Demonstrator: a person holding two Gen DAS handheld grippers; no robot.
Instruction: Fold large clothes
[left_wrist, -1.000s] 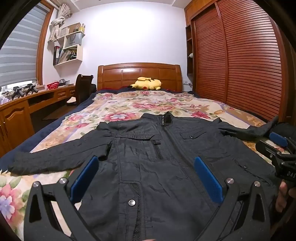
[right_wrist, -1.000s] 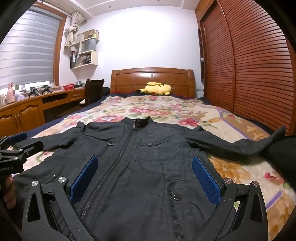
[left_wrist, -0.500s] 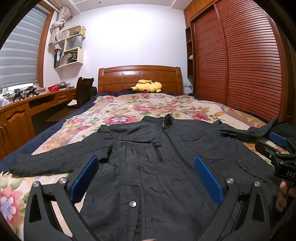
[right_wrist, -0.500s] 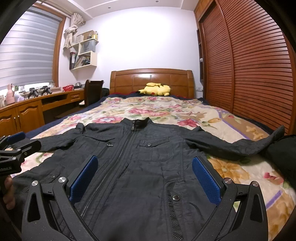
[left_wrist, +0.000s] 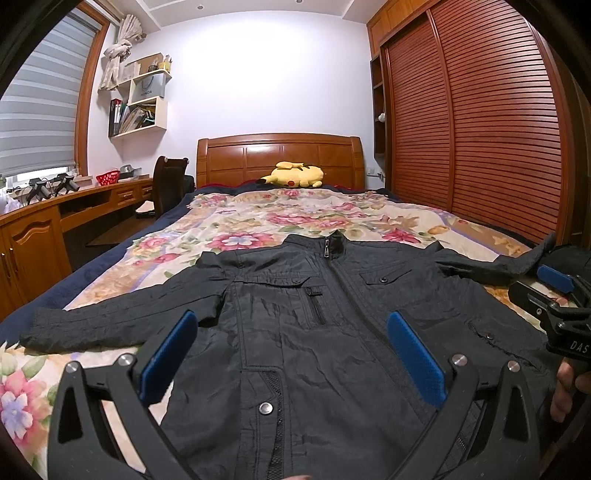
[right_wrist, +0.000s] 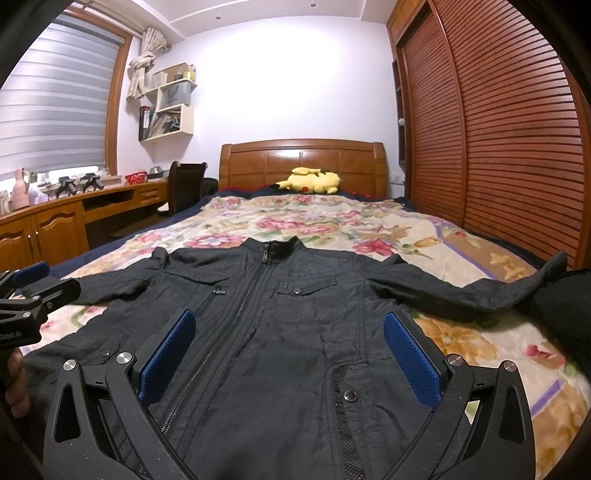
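Observation:
A black zip-up jacket (left_wrist: 306, 317) (right_wrist: 295, 317) lies face up on the floral bedspread (left_wrist: 258, 218), collar toward the headboard and both sleeves spread out sideways. My left gripper (left_wrist: 291, 332) hovers open over the jacket's lower left front, nothing between its blue pads. My right gripper (right_wrist: 288, 332) is open too, above the lower right front. Each gripper shows at the edge of the other's view: the right gripper (left_wrist: 554, 295) by the right sleeve, the left gripper (right_wrist: 29, 291) by the left sleeve. A hand holds each one.
A yellow plush toy (left_wrist: 295, 175) rests against the wooden headboard (left_wrist: 280, 155). A wooden desk (left_wrist: 44, 225) with a chair (left_wrist: 168, 184) runs along the left side of the bed. Slatted wardrobe doors (left_wrist: 480, 122) line the right side. A dark bundle (right_wrist: 569, 306) lies by the right sleeve end.
Both cameras have tilted up and eased back a little, so the jacket sits lower in view. The jacket has not moved and both grippers stay open.

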